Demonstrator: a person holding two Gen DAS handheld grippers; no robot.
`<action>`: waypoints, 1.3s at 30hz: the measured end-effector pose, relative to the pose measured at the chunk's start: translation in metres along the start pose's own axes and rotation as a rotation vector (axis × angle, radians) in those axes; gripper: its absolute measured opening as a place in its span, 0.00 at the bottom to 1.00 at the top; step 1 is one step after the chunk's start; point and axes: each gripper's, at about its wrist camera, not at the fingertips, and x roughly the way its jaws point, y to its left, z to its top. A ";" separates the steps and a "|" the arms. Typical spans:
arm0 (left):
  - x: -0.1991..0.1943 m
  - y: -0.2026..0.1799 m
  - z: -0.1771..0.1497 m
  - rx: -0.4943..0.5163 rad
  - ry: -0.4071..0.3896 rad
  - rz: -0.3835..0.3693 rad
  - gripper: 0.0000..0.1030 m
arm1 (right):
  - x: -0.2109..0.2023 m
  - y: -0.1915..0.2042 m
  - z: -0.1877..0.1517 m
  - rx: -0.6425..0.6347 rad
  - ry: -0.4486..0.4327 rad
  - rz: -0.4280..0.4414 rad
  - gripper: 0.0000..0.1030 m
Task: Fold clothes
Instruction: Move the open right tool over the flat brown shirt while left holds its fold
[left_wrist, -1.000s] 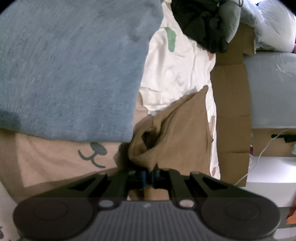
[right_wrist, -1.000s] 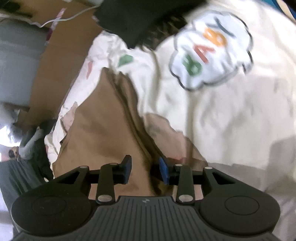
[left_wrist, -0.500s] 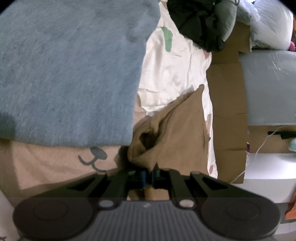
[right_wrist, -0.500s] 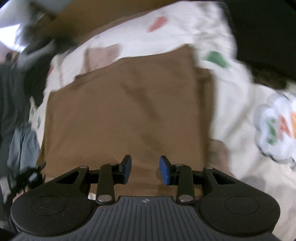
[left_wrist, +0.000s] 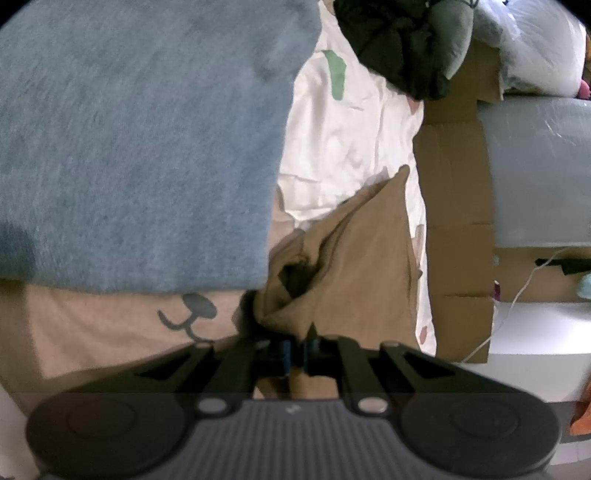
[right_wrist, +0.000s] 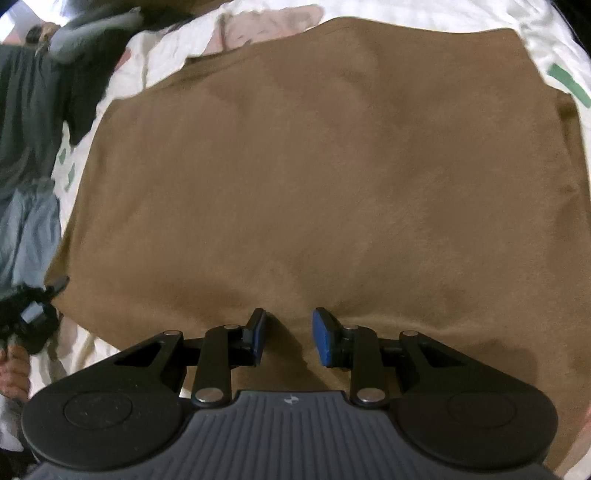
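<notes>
A brown garment (right_wrist: 325, 177) lies spread flat on the white printed bed sheet (right_wrist: 166, 62). In the left wrist view its corner (left_wrist: 343, 273) is bunched and lifted. My left gripper (left_wrist: 295, 354) is shut on that bunched brown corner. My right gripper (right_wrist: 289, 338) is open and empty, its blue pads just above the near edge of the brown garment. The left gripper also shows at the far left of the right wrist view (right_wrist: 33, 314), at the garment's left corner.
A folded blue-grey sweater (left_wrist: 140, 140) lies on a beige cloth with a bear face print (left_wrist: 110, 325). Dark clothes (left_wrist: 399, 44) are piled at the back. Cardboard (left_wrist: 454, 206) lines the bed's right side. Dark and blue clothes (right_wrist: 29, 155) lie left.
My right gripper has swung from the sheet with the "BABY" print over to the brown garment and come down close to its near edge. The left gripper has kept its hold.
</notes>
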 end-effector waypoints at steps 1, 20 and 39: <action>0.001 0.000 0.000 -0.002 -0.001 0.000 0.06 | 0.001 0.006 0.000 -0.016 0.005 0.007 0.32; -0.003 0.001 -0.003 -0.008 0.001 -0.016 0.06 | 0.022 0.073 0.016 -0.177 0.002 0.041 0.31; -0.003 -0.009 0.008 0.005 0.018 -0.013 0.07 | 0.021 0.074 -0.016 -0.224 0.032 0.006 0.32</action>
